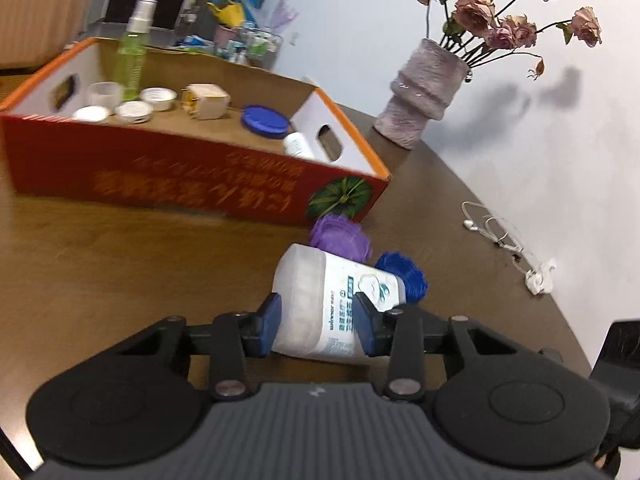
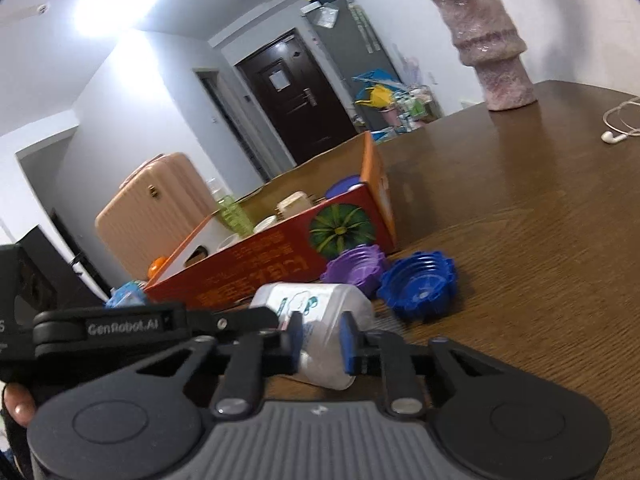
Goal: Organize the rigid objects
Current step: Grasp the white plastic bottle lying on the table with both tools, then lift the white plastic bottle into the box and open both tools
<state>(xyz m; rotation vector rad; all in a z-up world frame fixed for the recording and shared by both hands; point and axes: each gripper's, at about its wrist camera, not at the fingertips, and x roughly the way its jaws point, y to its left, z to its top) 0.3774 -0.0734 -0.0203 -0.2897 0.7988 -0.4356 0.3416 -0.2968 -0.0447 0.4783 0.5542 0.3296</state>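
Note:
A white plastic bottle (image 1: pixel 320 300) with a teal-printed label lies on its side on the brown table. My left gripper (image 1: pixel 318 326) is shut on the bottle's body, blue pads on both sides. My right gripper (image 2: pixel 322 344) is shut on the neck end of the same bottle (image 2: pixel 320 304). A purple ribbed lid (image 1: pixel 340 236) and a blue ribbed lid (image 1: pixel 402 274) lie just behind the bottle, in front of the red cardboard box (image 1: pixel 180 172). The box holds a green spray bottle (image 1: pixel 132 52), several white caps (image 1: pixel 134 112), a beige cube (image 1: pixel 206 100) and a blue lid (image 1: pixel 265 121).
A pink vase (image 1: pixel 422 92) with dried roses stands at the table's back by the wall. White earphones (image 1: pixel 500 236) lie near the right edge. In the right wrist view a peach suitcase (image 2: pixel 148 204) and a dark door (image 2: pixel 296 96) stand beyond the table.

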